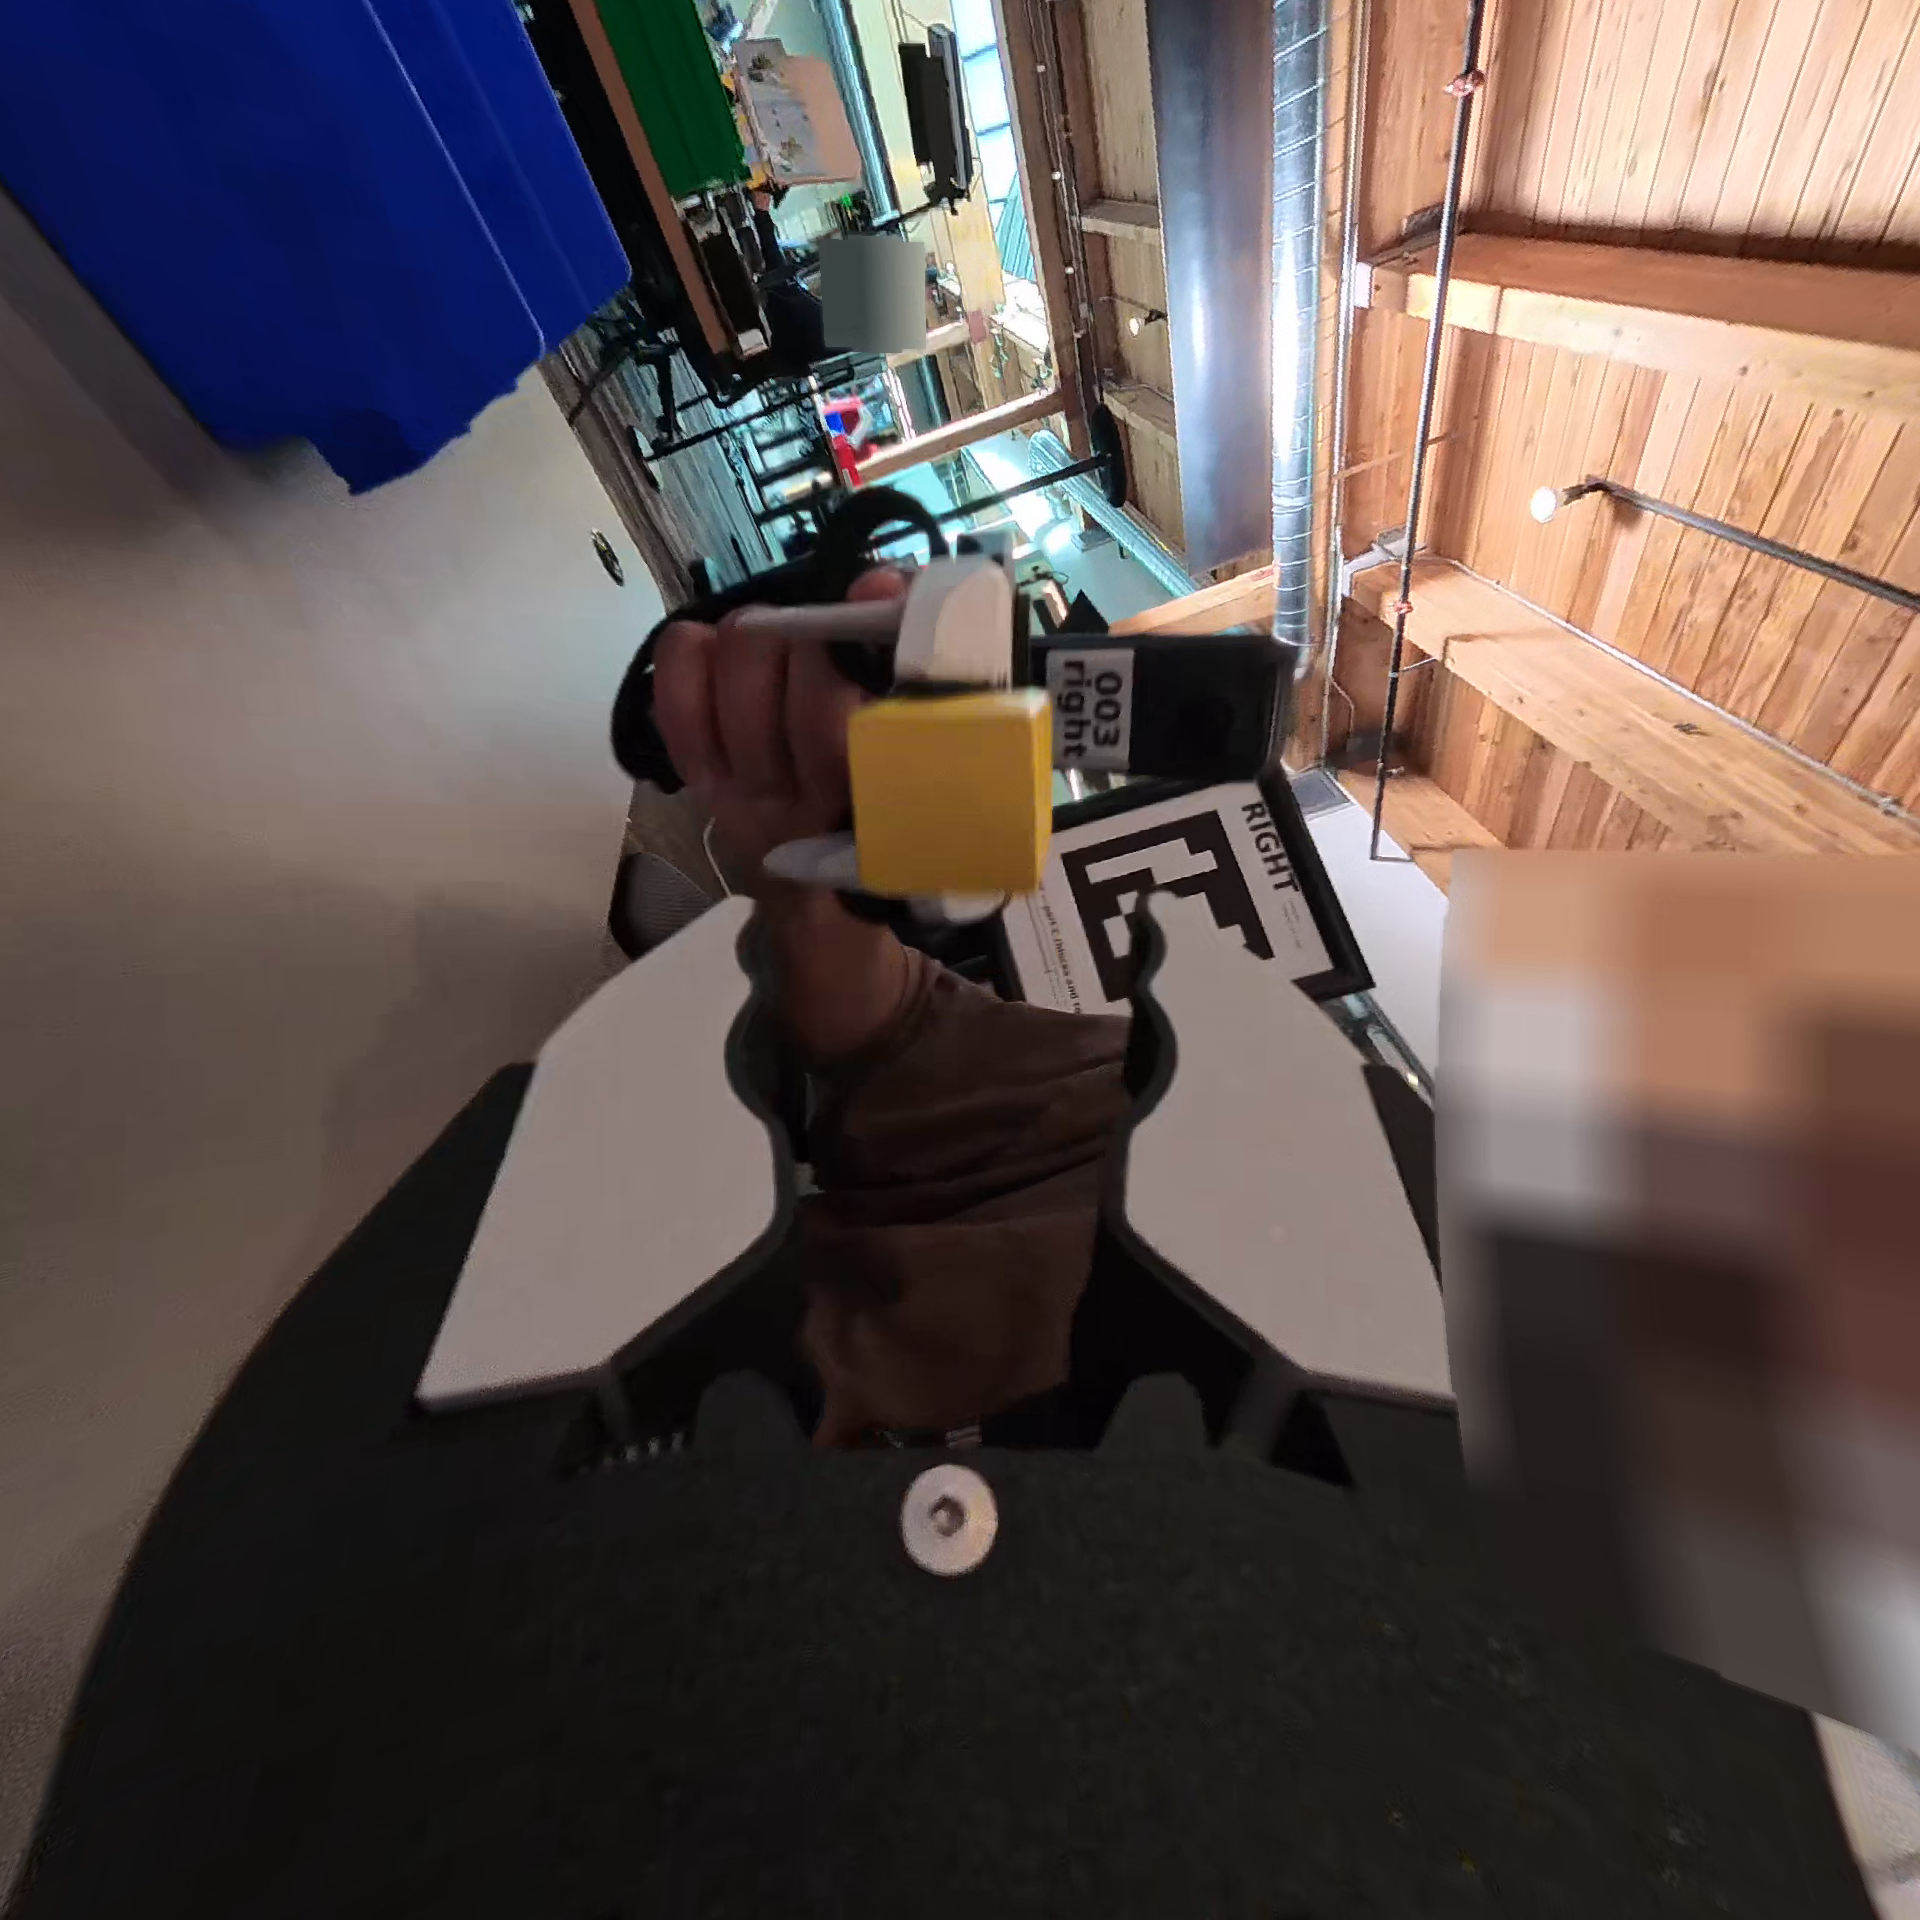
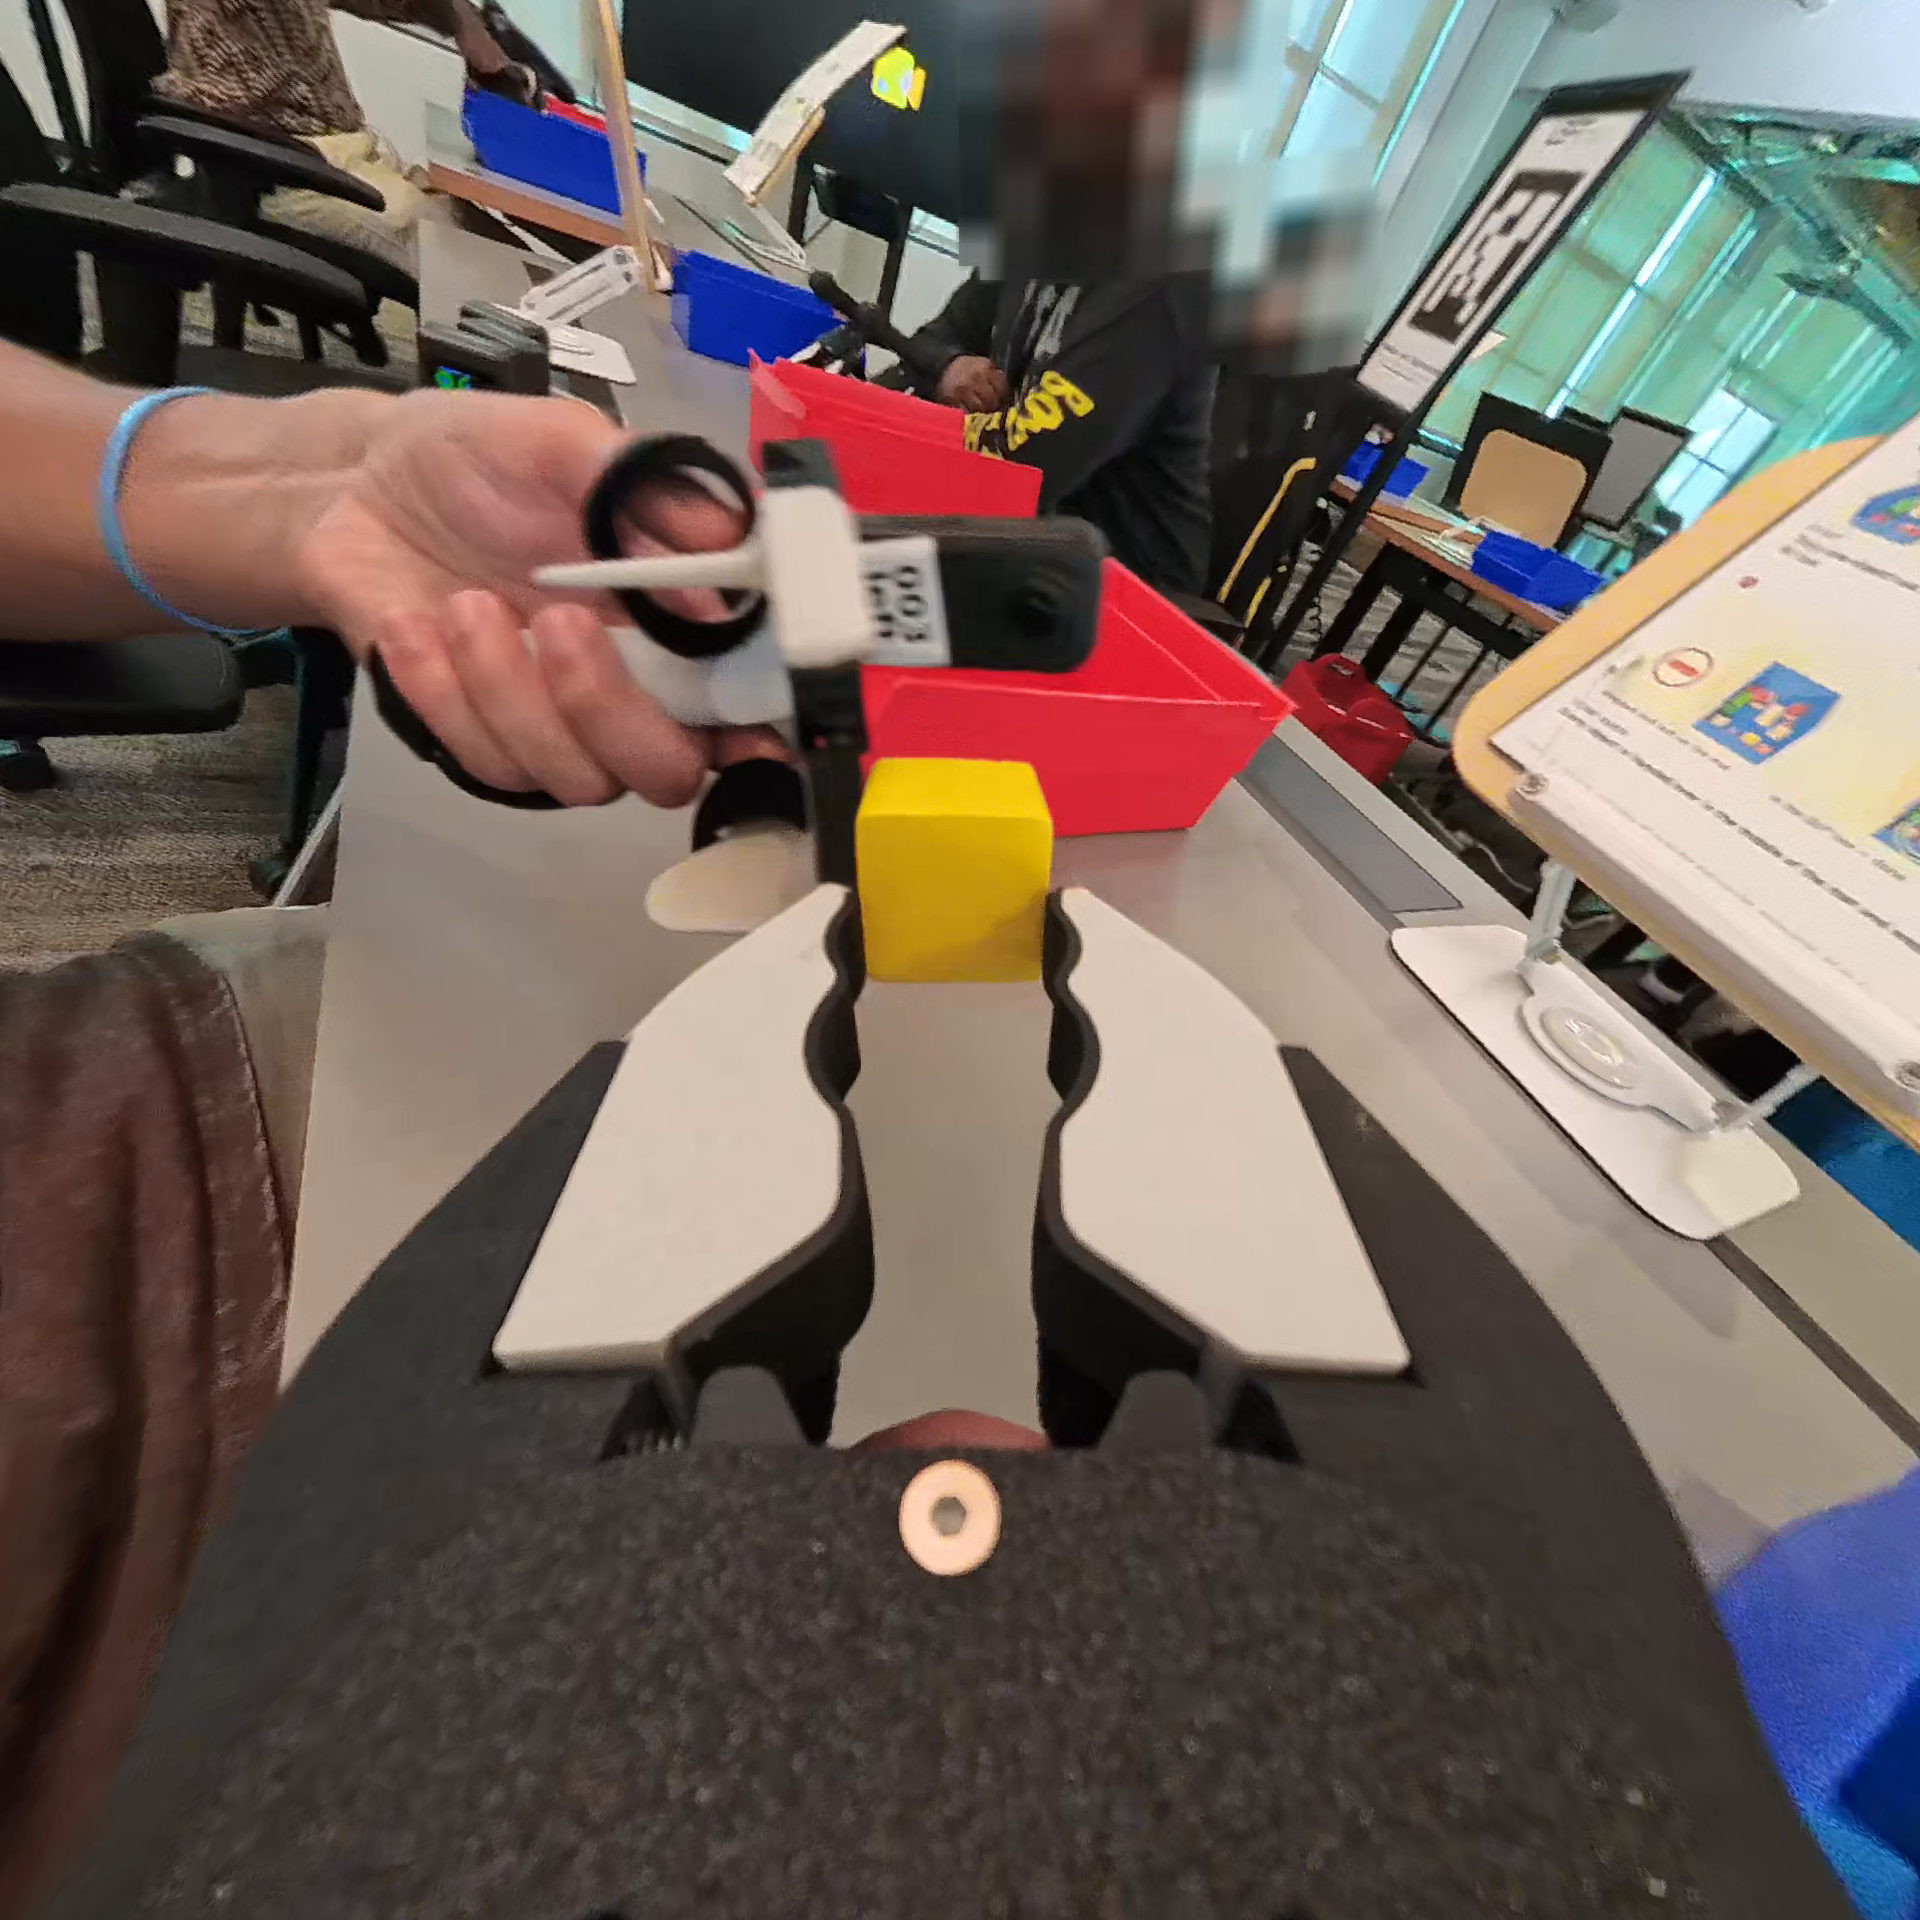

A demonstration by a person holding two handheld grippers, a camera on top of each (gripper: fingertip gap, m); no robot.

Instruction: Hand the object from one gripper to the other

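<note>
A yellow cube (image 2: 951,873) is clamped between the two white-and-black fingers of my right gripper (image 2: 951,920) and held above the grey table (image 2: 499,966). In the left wrist view the same cube (image 1: 951,795) sits between the right gripper's white fingers (image 1: 956,634), just beyond my left gripper (image 1: 948,909), whose jaws stand wide apart and empty. In the right wrist view a hand holds the left gripper close by; one of its fingers (image 2: 831,800) is right beside the cube's left face. I cannot tell whether it touches.
A red bin (image 2: 1091,727) stands on the table behind the cube. An instruction board on a white stand (image 2: 1714,727) is at the right. A person (image 2: 1091,436) sits beyond the bin. A blue bin (image 1: 291,208) and a framed marker sign (image 1: 1174,914) show in the left wrist view.
</note>
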